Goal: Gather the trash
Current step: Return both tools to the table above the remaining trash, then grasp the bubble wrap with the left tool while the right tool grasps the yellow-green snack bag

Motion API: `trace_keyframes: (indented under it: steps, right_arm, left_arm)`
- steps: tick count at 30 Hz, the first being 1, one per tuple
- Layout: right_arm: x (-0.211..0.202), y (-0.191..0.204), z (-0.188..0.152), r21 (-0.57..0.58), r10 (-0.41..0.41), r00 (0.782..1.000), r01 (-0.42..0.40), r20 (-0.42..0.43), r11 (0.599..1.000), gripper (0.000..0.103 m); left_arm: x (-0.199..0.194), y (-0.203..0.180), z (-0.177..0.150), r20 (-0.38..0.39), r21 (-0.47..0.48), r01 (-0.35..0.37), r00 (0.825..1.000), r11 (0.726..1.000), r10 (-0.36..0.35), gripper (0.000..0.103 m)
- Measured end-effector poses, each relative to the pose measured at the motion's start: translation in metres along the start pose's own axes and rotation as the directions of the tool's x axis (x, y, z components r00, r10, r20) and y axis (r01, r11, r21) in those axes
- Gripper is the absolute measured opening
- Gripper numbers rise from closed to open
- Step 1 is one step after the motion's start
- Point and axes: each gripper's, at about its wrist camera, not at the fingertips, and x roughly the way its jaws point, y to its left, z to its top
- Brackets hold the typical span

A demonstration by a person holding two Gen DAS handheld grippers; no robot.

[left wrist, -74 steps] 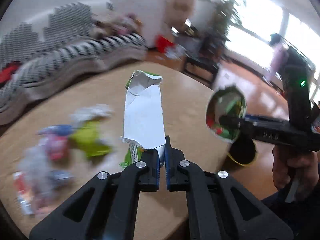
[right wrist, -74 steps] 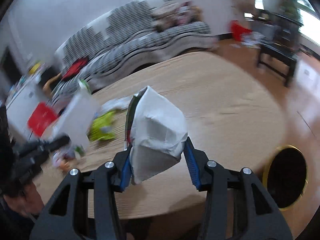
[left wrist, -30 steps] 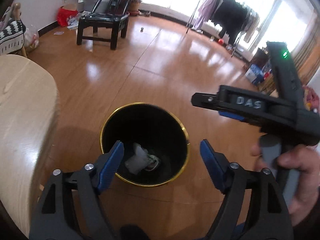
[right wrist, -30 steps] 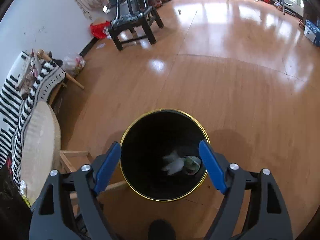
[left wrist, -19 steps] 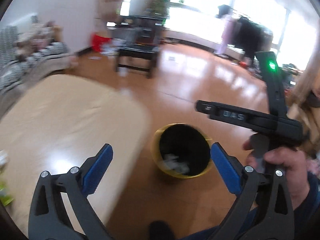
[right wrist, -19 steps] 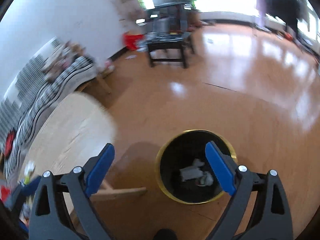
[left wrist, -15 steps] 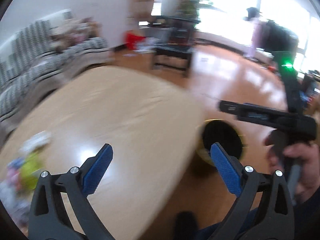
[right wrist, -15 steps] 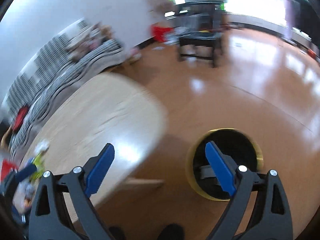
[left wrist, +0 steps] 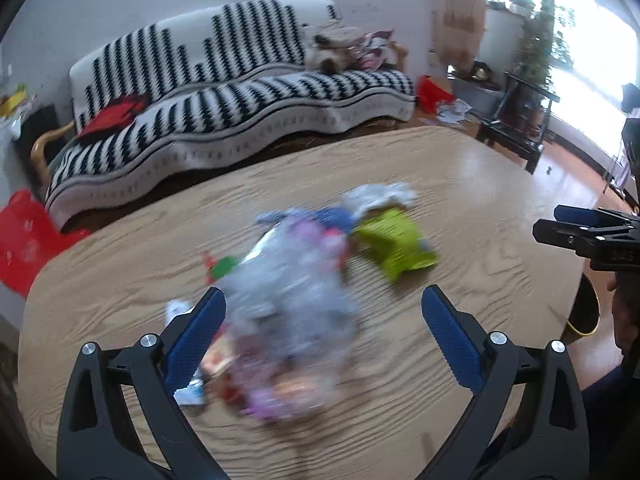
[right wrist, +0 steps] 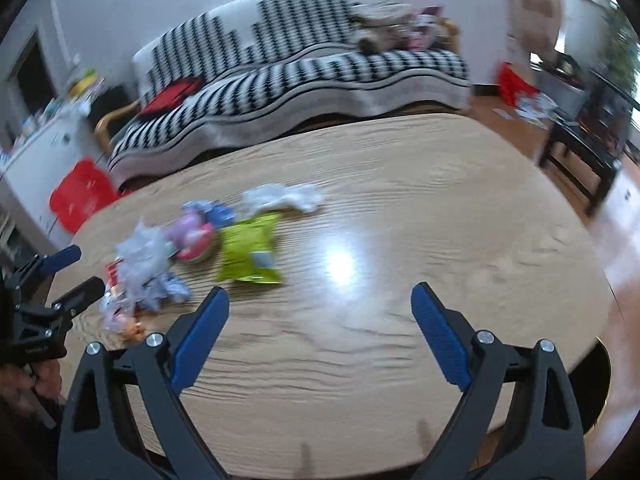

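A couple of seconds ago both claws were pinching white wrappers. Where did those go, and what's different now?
Both wrappers were let go into the black bin beside the table. The left gripper and right gripper then swung back over the wooden table, jaws wide open and empty. The trash pile, with the green packet beside it, lies on the table as before.

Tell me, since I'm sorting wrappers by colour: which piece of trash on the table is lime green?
The lime-green snack bag, at the pile's right edge, just below the crumpled white wrapper.
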Motion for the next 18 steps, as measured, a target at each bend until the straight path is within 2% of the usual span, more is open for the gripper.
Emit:
trace_keyframes:
  steps: [2, 6, 11, 14, 18]
  right_arm:
    - [0.017, 0.017, 0.008, -0.017, 0.004, 1.0, -0.005, -0.018, 1.0, 0.089]
    - [0.049, 0.04, 0.017, -0.034, -0.007, 0.998, 0.005, -0.06, 0.999, 0.089]
    - [0.091, 0.042, 0.022, -0.003, -0.009, 0.991, 0.008, -0.13, 1.0, 0.089]
    - [0.116, 0.049, 0.024, -0.018, -0.02, 0.986, 0.017, -0.164, 1.0, 0.089]
    - [0.143, 0.058, 0.029, -0.05, -0.046, 0.982, 0.038, -0.183, 0.998, 0.089]
  left_arm:
    - [0.002, 0.018, -0.01, -0.016, -0.018, 0.006, 1.0, 1.0, -0.006, 0.096]
    - [0.024, 0.032, -0.016, -0.054, -0.02, 0.032, 0.998, 0.999, -0.033, 0.096]
    - [0.059, 0.025, -0.01, -0.061, 0.073, 0.016, 0.998, 0.997, -0.012, 0.096]
    - [0.075, 0.022, -0.011, -0.088, 0.081, 0.047, 0.995, 0.996, -0.04, 0.096]
    - [0.089, 0.019, -0.016, -0.099, 0.129, -0.004, 0.995, 0.992, 0.017, 0.096]
